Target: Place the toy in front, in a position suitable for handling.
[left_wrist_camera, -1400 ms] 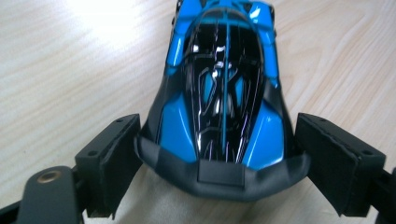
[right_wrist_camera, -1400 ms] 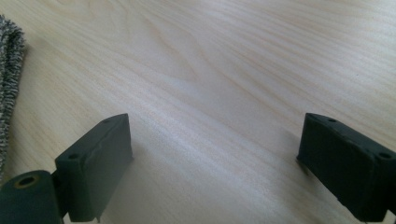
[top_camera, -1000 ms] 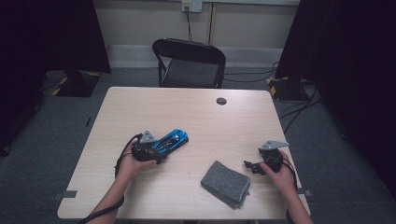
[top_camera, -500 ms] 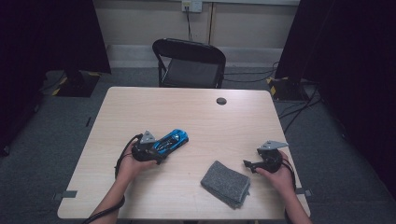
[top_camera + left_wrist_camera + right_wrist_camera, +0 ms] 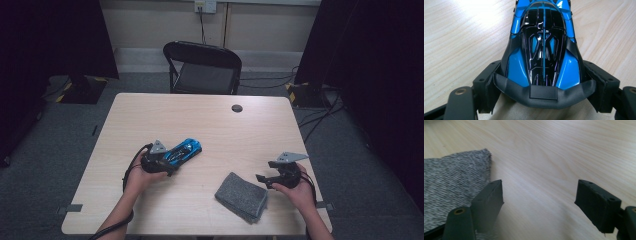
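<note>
while the blue toy car (image 5: 543, 50) is clamped at its tail by the left gripper (image 5: 159, 161) (mid-left of table (image 5: 210, 120)), the right gripper (image 5: 270, 176), jaws apart and just narrowing on nothing, should be lowered onto the grey cloth (image 5: 242, 196) beside it.

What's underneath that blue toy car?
Under the blue toy car lies the bare wooden table. The left gripper clamps the car's tail. Its wheels and underside are covered by its own body.
</note>
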`<state>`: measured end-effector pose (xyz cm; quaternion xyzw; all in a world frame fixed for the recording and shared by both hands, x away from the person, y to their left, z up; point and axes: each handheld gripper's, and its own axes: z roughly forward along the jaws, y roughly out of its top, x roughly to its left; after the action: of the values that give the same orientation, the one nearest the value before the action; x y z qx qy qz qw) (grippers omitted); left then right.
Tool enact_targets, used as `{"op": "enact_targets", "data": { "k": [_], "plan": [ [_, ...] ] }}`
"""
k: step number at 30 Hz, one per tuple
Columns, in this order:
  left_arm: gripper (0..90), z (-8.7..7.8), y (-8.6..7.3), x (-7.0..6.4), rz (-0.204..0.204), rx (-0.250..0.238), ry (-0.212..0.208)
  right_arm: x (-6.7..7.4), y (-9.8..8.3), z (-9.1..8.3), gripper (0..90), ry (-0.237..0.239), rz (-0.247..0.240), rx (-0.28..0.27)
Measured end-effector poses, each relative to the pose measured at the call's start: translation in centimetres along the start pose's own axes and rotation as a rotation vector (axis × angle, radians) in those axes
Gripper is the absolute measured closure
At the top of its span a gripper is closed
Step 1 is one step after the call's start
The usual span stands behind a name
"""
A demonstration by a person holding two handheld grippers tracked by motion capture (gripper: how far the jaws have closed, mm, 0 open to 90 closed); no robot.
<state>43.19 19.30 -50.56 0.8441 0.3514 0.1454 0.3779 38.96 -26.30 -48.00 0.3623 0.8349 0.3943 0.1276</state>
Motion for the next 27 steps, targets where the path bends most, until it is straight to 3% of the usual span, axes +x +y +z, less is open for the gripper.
{"op": "enact_targets", "data": {
  "k": [5, 11, 17, 20, 23, 26, 27],
  "plan": [
    [23.8, 0.0, 0.0, 0.0, 0.001, 0.000, 0.000, 1.2, 0.4, -0.6, 22.1, 0.043, -0.002, -0.022],
    [24.0, 0.0, 0.0, 0.1, 0.004, -0.001, -0.005, 2.4, 0.1, -0.3, 23.8, 0.085, -0.017, -0.003],
    [24.1, 0.0, 0.0, 0.0, 0.004, -0.001, -0.005, 4.0, 0.3, -0.5, 28.3, 0.124, -0.057, -0.004],
    [24.1, 0.0, 0.0, 0.0, 0.004, -0.001, -0.005, 4.9, 0.4, -0.4, 30.9, 0.127, -0.089, 0.009],
    [24.1, 0.0, 0.0, 0.0, 0.004, -0.001, -0.005, 5.4, 0.3, -0.2, 35.3, 0.168, -0.088, 0.011],
    [24.1, 0.0, 0.0, 0.0, 0.007, -0.001, -0.005, 5.9, 0.2, 0.0, 36.6, 0.146, -0.131, 0.055],
    [24.1, 0.0, 0.0, 0.0, 0.007, -0.001, -0.007, 6.0, 0.2, 0.0, 37.4, 0.159, -0.127, 0.056]
  ]
}}
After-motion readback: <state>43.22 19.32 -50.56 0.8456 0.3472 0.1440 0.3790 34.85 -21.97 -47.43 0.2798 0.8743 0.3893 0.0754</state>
